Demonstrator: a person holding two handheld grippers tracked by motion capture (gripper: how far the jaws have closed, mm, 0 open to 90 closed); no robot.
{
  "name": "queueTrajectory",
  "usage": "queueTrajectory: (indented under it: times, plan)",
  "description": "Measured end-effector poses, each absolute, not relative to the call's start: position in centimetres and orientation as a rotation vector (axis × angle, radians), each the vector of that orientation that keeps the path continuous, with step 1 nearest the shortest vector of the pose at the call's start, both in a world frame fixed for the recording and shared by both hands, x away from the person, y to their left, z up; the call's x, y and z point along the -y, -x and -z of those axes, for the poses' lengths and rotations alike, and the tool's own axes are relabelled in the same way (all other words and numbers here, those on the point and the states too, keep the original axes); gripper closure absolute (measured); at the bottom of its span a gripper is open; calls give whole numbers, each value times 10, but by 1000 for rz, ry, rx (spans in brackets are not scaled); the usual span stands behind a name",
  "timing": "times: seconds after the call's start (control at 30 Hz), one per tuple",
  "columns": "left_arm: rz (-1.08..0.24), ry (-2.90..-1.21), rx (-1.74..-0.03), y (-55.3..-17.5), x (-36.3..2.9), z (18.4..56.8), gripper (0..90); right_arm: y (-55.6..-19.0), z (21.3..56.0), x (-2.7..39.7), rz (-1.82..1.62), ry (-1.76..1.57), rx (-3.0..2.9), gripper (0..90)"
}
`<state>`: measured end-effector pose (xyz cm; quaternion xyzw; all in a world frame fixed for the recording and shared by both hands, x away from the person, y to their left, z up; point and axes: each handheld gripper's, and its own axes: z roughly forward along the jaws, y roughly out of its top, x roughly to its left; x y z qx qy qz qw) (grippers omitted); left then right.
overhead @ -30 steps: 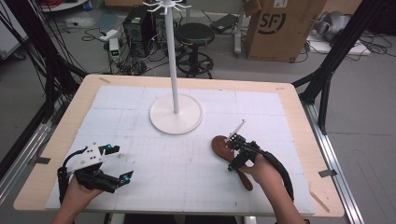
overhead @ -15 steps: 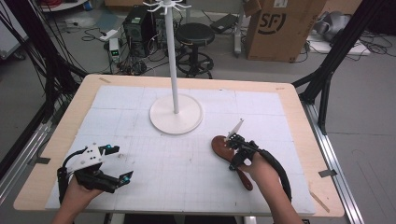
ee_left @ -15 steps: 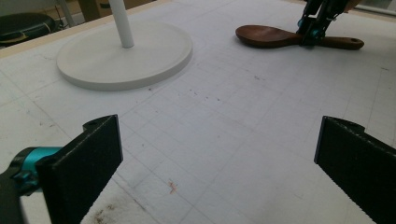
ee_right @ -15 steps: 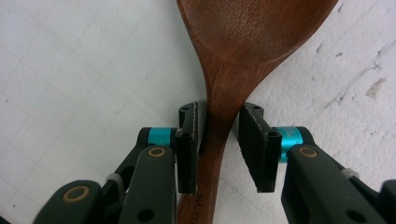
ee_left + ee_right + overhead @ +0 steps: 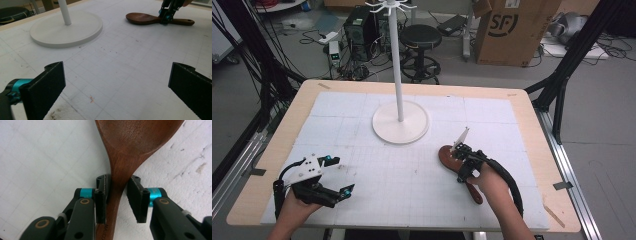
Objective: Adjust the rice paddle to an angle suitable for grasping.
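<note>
Wooden spoon (image 5: 125, 152) lies flat on the white grid mat (image 5: 412, 185), right-front part of the table, bowl end toward the white stand base (image 5: 401, 122) and handle end pointing back to the person's side. In the left gripper view the spoon (image 5: 145, 18) sits well apart from that base (image 5: 66, 28), w/ bare mat between.

Right gripper (image 5: 118, 195) is down over the spoon's neck, just below the bowl. Jaws have just been closing w/ the neck between them; left pad looks to be touching the wood, right pad has a thin gap beside it, so not yet a firm clamp on both sides. In the high view the right gripper (image 5: 463, 161) stands over the spoon's middle, hand (image 5: 492, 182) behind it, black cable looping off to the right.

Left gripper (image 5: 334, 175) sits near the front-left corner of the mat, well apart from the spoon, jaws spread wide, nothing between them. It rests low over bare mat.

Stand's pole (image 5: 396, 55) rises upright from the round base, mid-table at the back. Table (image 5: 532, 125) has a light wood rim around the mat.
</note>
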<state>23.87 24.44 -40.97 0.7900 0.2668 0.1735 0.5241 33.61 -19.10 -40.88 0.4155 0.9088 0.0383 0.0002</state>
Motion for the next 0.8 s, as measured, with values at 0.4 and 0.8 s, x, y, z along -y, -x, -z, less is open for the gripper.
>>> queueTrajectory:
  times: [0.4, 0.8]
  plan:
    - [-414, -1894, -632, -239, -243, 409, 16, -336, 409, 191, -113, -1279, -2846, 764]
    - [-415, -1891, -641, -240, -245, 410, 16, -338, 404, 202, -209, -1205, -2890, 770]
